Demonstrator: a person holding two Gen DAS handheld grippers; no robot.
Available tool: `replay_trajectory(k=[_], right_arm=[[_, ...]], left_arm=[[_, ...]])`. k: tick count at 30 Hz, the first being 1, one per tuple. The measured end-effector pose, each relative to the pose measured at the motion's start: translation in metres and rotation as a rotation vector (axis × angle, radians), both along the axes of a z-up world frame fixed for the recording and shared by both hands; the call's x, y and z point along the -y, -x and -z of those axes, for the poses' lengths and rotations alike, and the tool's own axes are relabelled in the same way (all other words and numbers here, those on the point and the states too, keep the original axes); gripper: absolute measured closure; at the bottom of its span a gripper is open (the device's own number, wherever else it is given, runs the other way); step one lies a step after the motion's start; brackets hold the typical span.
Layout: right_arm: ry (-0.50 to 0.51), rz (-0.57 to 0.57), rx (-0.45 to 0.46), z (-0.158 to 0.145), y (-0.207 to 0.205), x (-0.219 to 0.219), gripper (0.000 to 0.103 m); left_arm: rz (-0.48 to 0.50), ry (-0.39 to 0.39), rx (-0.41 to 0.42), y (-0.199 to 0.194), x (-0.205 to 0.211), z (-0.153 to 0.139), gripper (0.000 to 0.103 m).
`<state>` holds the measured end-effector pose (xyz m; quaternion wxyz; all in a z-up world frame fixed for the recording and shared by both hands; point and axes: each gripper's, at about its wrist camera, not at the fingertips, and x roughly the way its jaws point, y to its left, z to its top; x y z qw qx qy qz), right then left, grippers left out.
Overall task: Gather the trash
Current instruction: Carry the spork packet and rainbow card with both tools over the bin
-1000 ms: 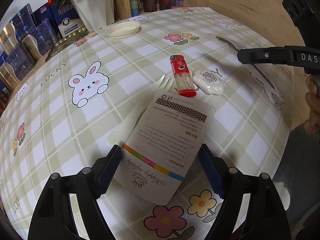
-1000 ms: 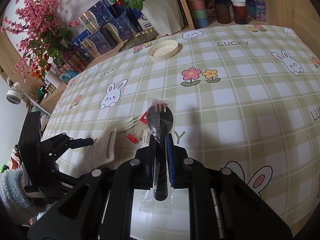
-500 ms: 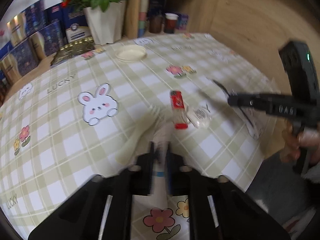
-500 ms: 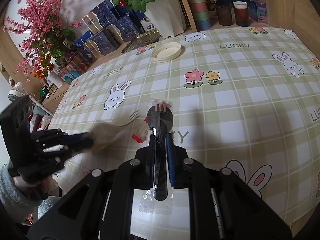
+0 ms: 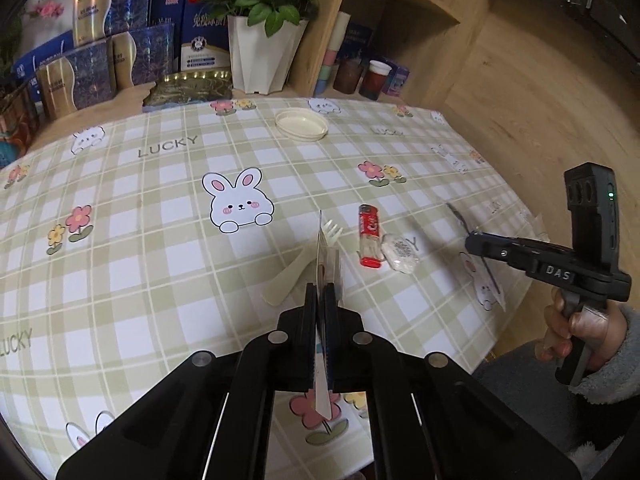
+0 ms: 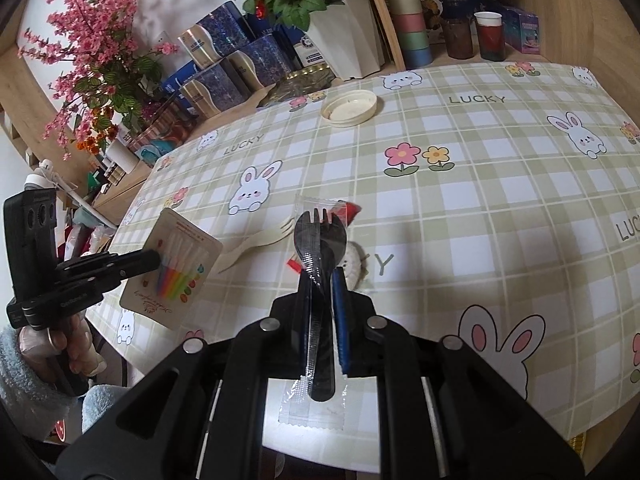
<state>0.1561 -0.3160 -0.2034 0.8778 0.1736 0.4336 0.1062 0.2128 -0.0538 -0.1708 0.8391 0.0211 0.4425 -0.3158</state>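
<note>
My left gripper (image 5: 320,292) is shut on a candle card pack (image 5: 323,256), held edge-on above the table; in the right wrist view the pack (image 6: 172,276) hangs from the left gripper (image 6: 154,258) off the table's left edge. My right gripper (image 6: 322,280) is shut on a black spork in a clear wrapper (image 6: 318,248), lifted above the table; it also shows at the right of the left wrist view (image 5: 472,240). On the checked tablecloth (image 5: 160,208) lie a cream fork (image 5: 304,260), a red lighter (image 5: 369,236) and a small white packet (image 5: 400,250).
A cream lid (image 5: 302,125) lies near the back. A white flower pot (image 5: 260,52), blue gift boxes (image 5: 80,76) and cups (image 5: 374,78) line the table's rear edge and shelf. A wooden wall (image 5: 520,100) stands on the right.
My left gripper closed on the candle card pack, which lay flat on the table, and lifted it up on edge. The right gripper kept holding the wrapped spork.
</note>
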Motion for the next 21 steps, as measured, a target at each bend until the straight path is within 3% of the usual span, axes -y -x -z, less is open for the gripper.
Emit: replay_trajectory(k=[10,21], right_arm=[[-0.012,-0.044,0.008,-0.014,0.033,-0.023,0.089],[-0.019,-0.139,-0.026,-0.007,0.080,-0.057,0.089]], left_arm=[[-0.040,0.053,0.043,0.055,-0.022,-0.035,0.099],[-0.101,0.088,0.051,0.119,-0.053,-0.040,0.099]])
